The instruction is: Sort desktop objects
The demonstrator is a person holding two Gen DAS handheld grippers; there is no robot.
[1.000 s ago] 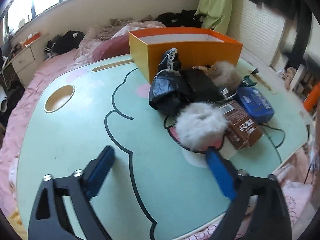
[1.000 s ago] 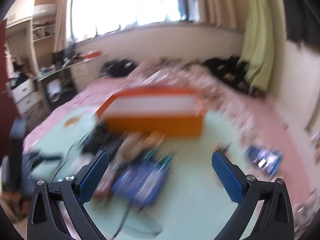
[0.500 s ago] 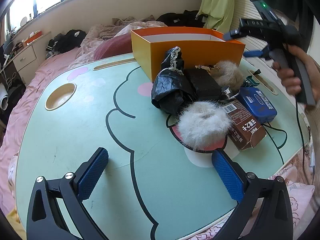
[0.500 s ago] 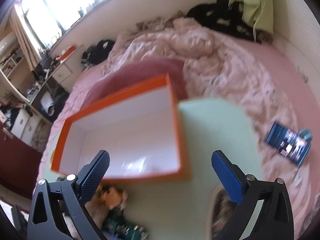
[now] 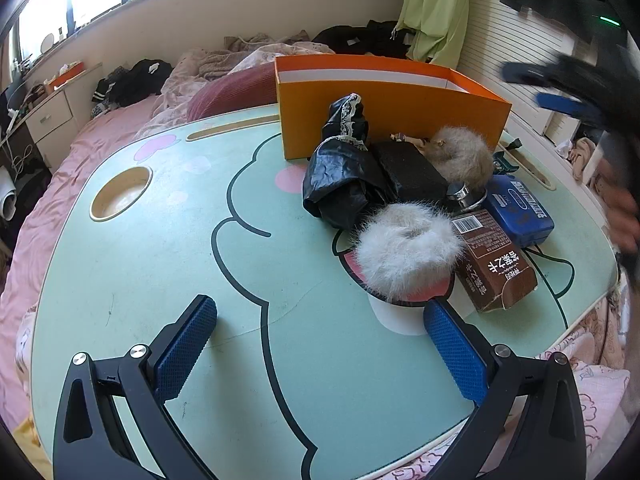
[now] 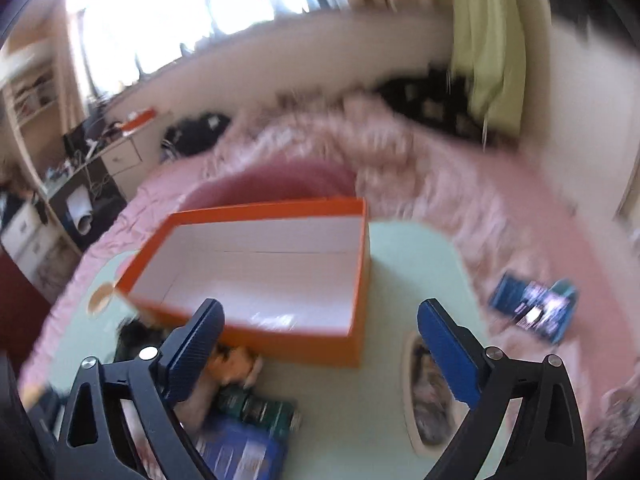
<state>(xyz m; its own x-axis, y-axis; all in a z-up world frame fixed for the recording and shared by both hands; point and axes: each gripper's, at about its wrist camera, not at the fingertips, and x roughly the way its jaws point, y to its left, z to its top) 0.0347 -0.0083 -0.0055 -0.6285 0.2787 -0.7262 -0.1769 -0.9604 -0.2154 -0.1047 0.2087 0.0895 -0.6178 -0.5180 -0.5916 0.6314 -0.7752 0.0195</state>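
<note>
Since half a second ago, the right gripper (image 6: 320,332) has pulled back from over the orange box (image 6: 280,264), so more of the near wall and the table in front of it now shows; the left gripper (image 5: 320,340) has kept its place. In the left wrist view the right gripper is a dark blur at the far right edge, with a hand (image 5: 622,220) smeared below it.

The orange box stands open-topped on the far part of a mint-green lap table (image 5: 160,280) printed with a cartoon face. Its white inside holds nothing that can be seen.

The things to sort lie in a heap touching the near wall of the box. A crumpled black plastic bag (image 5: 340,192) with a lace-edged black piece above it lies at the left. A black block (image 5: 412,168) lies beside it. A beige fur pom-pom (image 5: 464,156) lies behind, near the box's corner. A white fur scrunchie (image 5: 404,252) lies nearest the camera. To its right sit a brown carton (image 5: 496,268) with a barcode and a blue tin (image 5: 520,208), with a small metal cap (image 5: 464,196) between them.

Both grippers stand wide open and hold nothing. The left one hovers over bare table, just short of the scrunchie. The right one hangs above the blue tin and a small orange toy (image 6: 234,360), its view blurred.

The table rests on a bed with pink bedding (image 5: 60,184).
</note>
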